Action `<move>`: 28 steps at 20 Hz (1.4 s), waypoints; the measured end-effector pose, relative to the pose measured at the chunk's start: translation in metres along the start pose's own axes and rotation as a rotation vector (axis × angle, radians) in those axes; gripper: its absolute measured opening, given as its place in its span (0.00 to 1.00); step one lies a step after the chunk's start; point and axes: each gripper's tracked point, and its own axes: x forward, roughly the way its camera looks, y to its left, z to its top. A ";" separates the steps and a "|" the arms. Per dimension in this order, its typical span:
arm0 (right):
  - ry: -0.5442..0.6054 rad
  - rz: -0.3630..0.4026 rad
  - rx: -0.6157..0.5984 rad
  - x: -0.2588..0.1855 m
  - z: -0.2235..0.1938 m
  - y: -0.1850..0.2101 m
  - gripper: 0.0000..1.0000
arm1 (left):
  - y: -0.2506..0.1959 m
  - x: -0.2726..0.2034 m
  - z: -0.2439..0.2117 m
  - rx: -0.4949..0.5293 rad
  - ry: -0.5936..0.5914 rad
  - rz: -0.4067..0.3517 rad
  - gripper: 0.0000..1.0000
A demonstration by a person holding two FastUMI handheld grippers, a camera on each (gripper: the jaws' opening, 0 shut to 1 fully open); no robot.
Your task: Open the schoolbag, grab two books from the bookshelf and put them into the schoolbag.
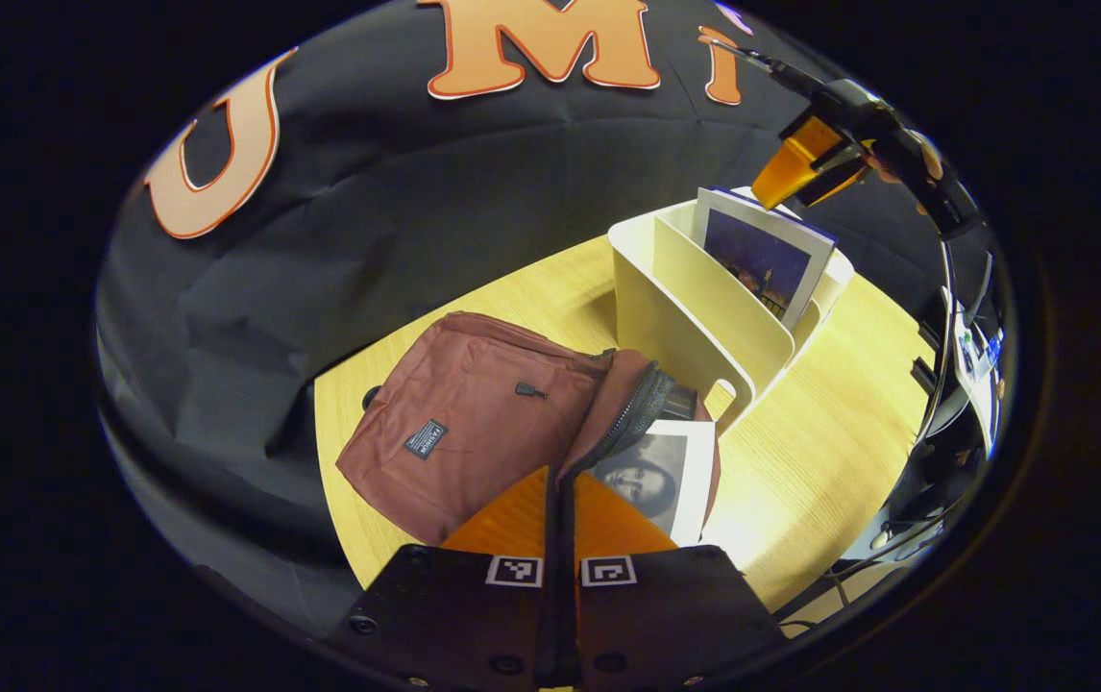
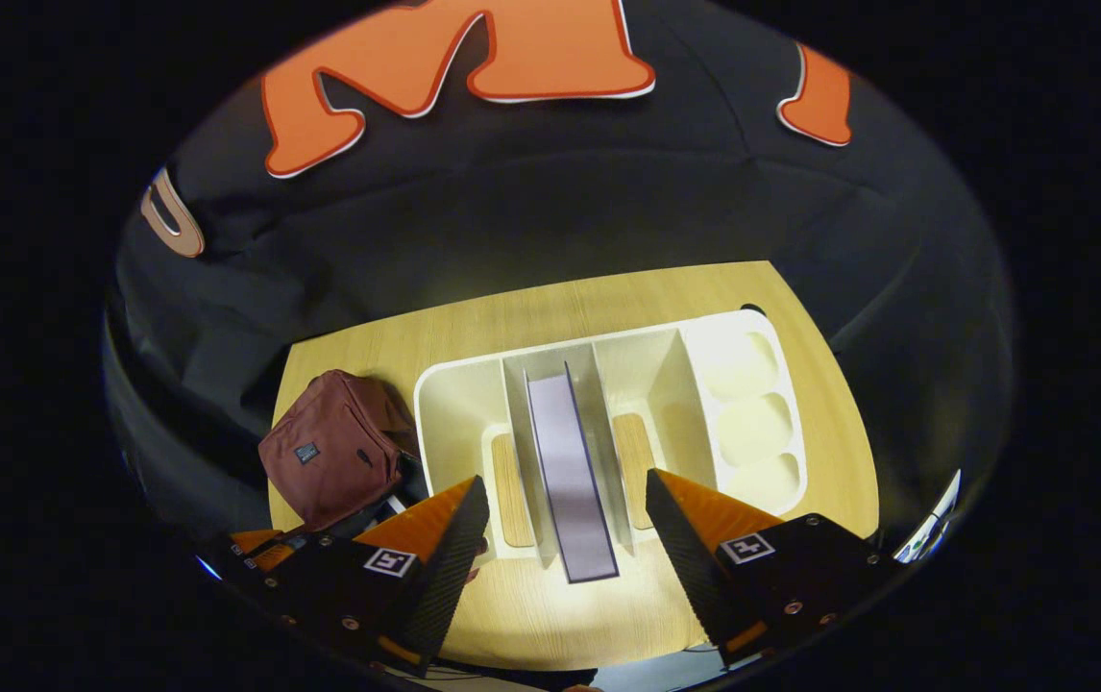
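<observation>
Right gripper [image 2: 565, 538] hangs above the bookshelf [image 2: 454, 384] with its fingers spread wide and nothing between them; the left gripper view shows it poised over the shelf's top [image 1: 805, 163]. Below it, the pale bookshelf stands on the wooden table [image 2: 800, 384] and holds one book [image 2: 570, 481] upright in a middle slot. Seen from above, that book's top edge runs as a long narrow strip away from the camera, square to the line between the two fingers, so a straight descent would likely bring one finger down each side of it. The schoolbag [image 1: 474, 423] lies just to the shelf's left, its zip open, with another book [image 1: 666, 476] poking out of the mouth. Left gripper [image 1: 560, 509] sits low at that opening with its fingers closed together, pinching the zippered edge of the bag's flap [image 1: 623, 423].
</observation>
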 end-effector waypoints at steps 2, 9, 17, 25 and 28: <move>0.041 -0.020 -0.027 0.022 -0.004 0.000 0.99 | 0.001 0.000 0.000 -0.003 0.007 0.007 0.01; 0.142 -0.050 -0.051 0.055 -0.014 -0.008 0.68 | 0.003 0.002 -0.002 -0.017 0.023 0.022 0.01; 0.076 -0.003 -0.053 0.013 0.001 -0.002 0.34 | 0.002 0.007 -0.007 -0.032 0.027 0.018 0.01; -0.132 0.001 -0.061 -0.107 0.033 -0.008 0.34 | 0.003 0.009 -0.005 0.006 0.024 0.009 0.01; -0.230 0.033 0.013 -0.157 0.025 -0.011 0.34 | 0.005 0.011 -0.003 0.027 0.026 0.003 0.01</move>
